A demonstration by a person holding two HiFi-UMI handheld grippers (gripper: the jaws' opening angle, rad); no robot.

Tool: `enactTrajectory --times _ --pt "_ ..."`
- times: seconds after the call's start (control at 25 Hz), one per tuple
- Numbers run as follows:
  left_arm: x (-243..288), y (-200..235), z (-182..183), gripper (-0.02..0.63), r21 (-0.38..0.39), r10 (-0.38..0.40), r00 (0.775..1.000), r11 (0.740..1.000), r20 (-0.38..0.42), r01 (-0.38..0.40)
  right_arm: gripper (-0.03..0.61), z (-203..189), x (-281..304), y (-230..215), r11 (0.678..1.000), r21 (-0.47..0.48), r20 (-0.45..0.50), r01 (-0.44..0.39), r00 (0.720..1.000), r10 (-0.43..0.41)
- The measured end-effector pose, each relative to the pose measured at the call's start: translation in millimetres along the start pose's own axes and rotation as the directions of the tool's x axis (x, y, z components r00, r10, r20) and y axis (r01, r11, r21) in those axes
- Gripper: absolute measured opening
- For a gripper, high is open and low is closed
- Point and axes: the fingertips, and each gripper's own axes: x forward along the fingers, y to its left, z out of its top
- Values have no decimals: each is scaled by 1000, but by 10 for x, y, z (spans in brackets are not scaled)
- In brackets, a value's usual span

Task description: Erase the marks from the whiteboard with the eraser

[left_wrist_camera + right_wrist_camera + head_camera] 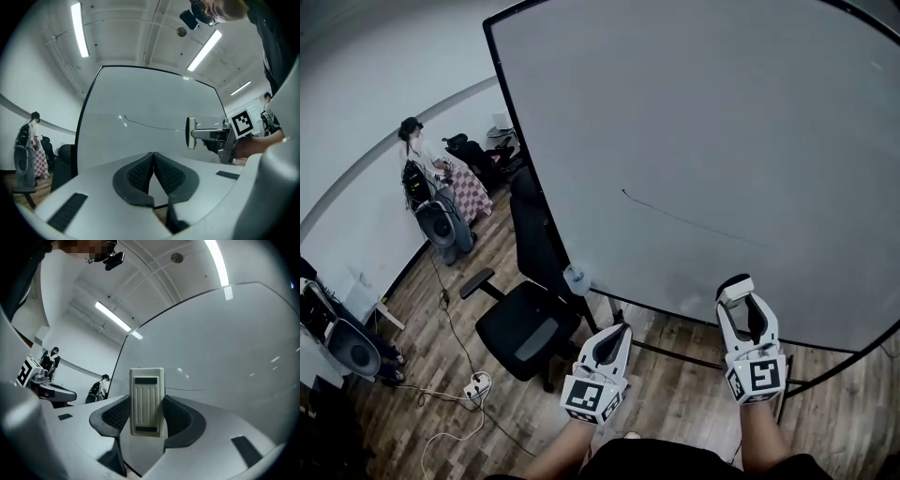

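Entry: erasing not yet begun.

**State.** The right gripper point(744, 298) is clamped on the eraser point(146, 401), which stands upright between both jaws with its ribbed back toward the gripper camera. The left gripper point(153, 168) has its jaws pressed together with nothing between them, and it hangs low near the board's bottom edge. We see 1 thin dark mark point(684, 218) on the whiteboard point(703, 141), running from 10 o'clock down toward 4 o'clock. It lies at about 11 o'clock from the eraser, well apart from it. In the left gripper view the eraser looks clear of the board. We cannot confirm contact.

**Risks (our judgement).**
1. The jaws hold only the eraser's sides. Hard pressure on the board could twist it in the grip or push it out.
2. If the pad meets the board tilted, only 1 edge would wipe and part of the line would remain.
3. The board stands on a frame point(675, 354) and could rock or roll if we push on it.

**Room.** The board is bare from 9 to 3 o'clock around the mark, so strokes can run long. An office chair point(525, 323) sits at 9 o'clock of the left gripper, and a floor cable point(475, 384) lies at 8 o'clock. A step that way could snag on either.
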Motion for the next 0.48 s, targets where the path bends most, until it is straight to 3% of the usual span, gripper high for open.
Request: enactTrajectory --times 0.2,0.48 --pt "257 -50 99 18 16 -113 993 994 34 113 242 -13 -45 -107 995 -22 -24 95 995 -96" --pt "676 -314 298 18 61 -198 976 979 86 193 242 120 -84 -521 981 -32 20 190 982 -189"
